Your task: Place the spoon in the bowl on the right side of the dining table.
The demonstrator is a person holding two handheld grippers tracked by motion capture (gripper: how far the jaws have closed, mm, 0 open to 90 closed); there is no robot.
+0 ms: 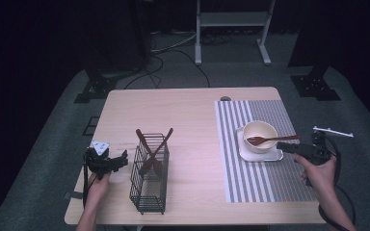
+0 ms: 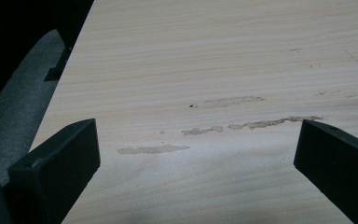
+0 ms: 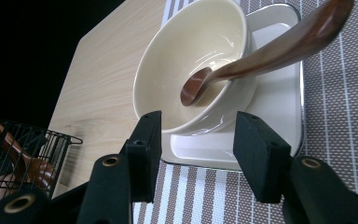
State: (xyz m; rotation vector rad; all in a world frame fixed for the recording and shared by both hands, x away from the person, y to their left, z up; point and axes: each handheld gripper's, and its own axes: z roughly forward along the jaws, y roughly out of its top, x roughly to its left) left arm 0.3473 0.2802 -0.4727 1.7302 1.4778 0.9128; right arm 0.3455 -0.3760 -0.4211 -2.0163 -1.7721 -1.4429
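On the striped placemat (image 1: 250, 180) at the right of the wooden table (image 1: 192, 115), a cream bowl (image 1: 260, 134) stands on a white square plate (image 1: 260, 155), with a brown wooden spoon (image 1: 270, 140) resting in it, scoop down in the bowl and handle lying over the rim toward the right. The right gripper (image 1: 289, 147) sits just beside the plate's right edge; in the right gripper view its jaws stand apart with nothing between the pads, the spoon (image 3: 261, 53) above and beyond them. The step in hand appears to be releasing the spoon into the bowl (image 3: 196, 60); done well, the gripper would draw back level and clear of the handle, so the spoon is not tipped out or the bowl nudged on its plate (image 3: 279, 116). The left gripper (image 1: 107, 161) rests at the table's near left beside a black wire utensil basket (image 1: 149, 185) holding crossed wooden utensils (image 1: 153, 149), its jaws wide apart over bare wood. No brand, label or writing is legible.
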